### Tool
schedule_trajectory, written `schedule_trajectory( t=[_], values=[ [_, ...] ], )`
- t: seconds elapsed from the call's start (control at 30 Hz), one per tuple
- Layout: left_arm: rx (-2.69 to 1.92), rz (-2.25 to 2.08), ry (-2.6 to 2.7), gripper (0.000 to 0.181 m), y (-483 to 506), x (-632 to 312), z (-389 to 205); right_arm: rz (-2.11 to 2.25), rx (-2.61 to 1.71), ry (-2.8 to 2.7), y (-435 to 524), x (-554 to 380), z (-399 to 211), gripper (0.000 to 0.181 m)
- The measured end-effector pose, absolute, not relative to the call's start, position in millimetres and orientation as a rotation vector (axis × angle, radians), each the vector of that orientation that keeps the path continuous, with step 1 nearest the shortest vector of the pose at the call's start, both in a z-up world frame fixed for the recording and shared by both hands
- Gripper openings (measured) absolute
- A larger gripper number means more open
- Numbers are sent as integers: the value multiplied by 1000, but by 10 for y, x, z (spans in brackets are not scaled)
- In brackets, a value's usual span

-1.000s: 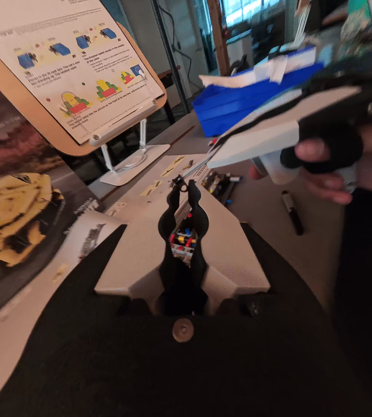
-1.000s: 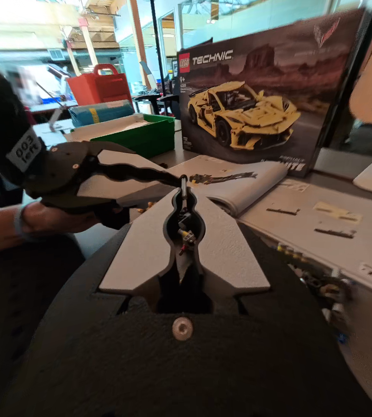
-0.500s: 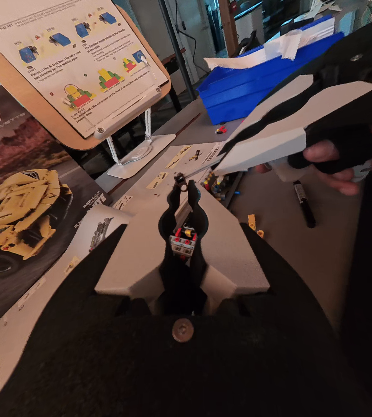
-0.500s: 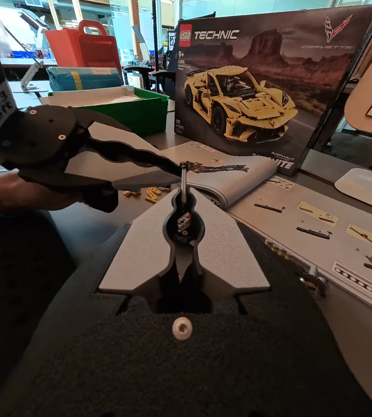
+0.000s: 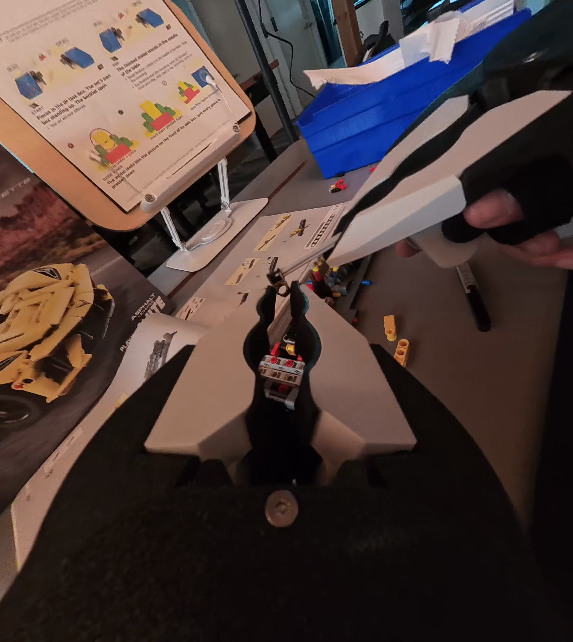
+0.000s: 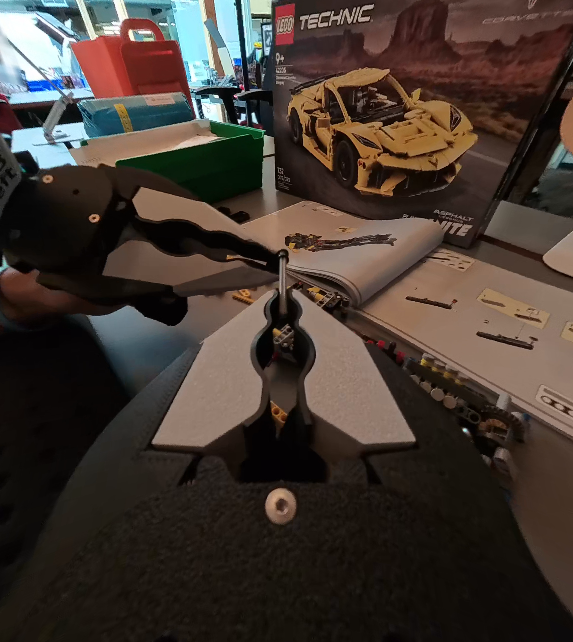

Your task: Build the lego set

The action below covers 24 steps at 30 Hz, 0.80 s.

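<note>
My left gripper (image 5: 282,293) is shut on a small black connector (image 5: 280,284) at its fingertips. My right gripper (image 6: 282,300) is shut on a thin grey axle (image 6: 282,278) that sticks out past its tips. The axle's far end meets the connector. In the left wrist view the right gripper (image 5: 332,248) comes in from the right with the axle (image 5: 307,267) pointing at the connector. In the right wrist view the left gripper (image 6: 272,260) comes in from the left. A small grey and red assembly (image 5: 281,371) lies on the table below.
The set's box (image 6: 417,104) stands behind an open booklet (image 6: 358,253). An instruction sheet on a stand (image 5: 111,104), a blue bin (image 5: 375,114), a green bin (image 6: 201,156) and a red case (image 6: 132,66) ring the table. Sorted parts (image 6: 451,392), yellow pieces (image 5: 396,340) and a black marker (image 5: 472,298) lie on it. Both grippers' tips are close together, under 4 cm apart.
Both grippers stay joined at the axle and connector. More of the axle now shows between the two sets of tips. Both views have shifted slightly over the table.
</note>
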<state>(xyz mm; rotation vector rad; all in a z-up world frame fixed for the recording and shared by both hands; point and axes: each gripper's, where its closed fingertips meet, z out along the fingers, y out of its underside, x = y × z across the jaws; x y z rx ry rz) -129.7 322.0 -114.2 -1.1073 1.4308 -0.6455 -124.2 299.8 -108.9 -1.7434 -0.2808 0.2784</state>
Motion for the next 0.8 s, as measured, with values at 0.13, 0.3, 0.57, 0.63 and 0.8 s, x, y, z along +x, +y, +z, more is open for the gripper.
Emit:
schedule_trajectory(
  t=[0.13,0.3,0.57,0.63,0.8],
  values=[
    [-1135,-681,1424,6,3223,-1293,-1152,248,-1745,-289,2999,-1238,-1090,2],
    [-1203,-723,1410,8,3258,-1284,-1186,173,-1745,-295,3009,-1208,-1085,2],
    [-1327,-941,1380,12,3218,-1265,-1197,-36,-1747,-410,3029,-1261,-1127,2],
    [-1340,-960,1370,11,3222,-1267,-1191,-73,-1742,-426,3031,-1267,-1127,2],
    [-1323,-892,1377,6,3253,-1271,-1218,17,-1756,-380,3033,-1281,-1139,3]
  ],
)
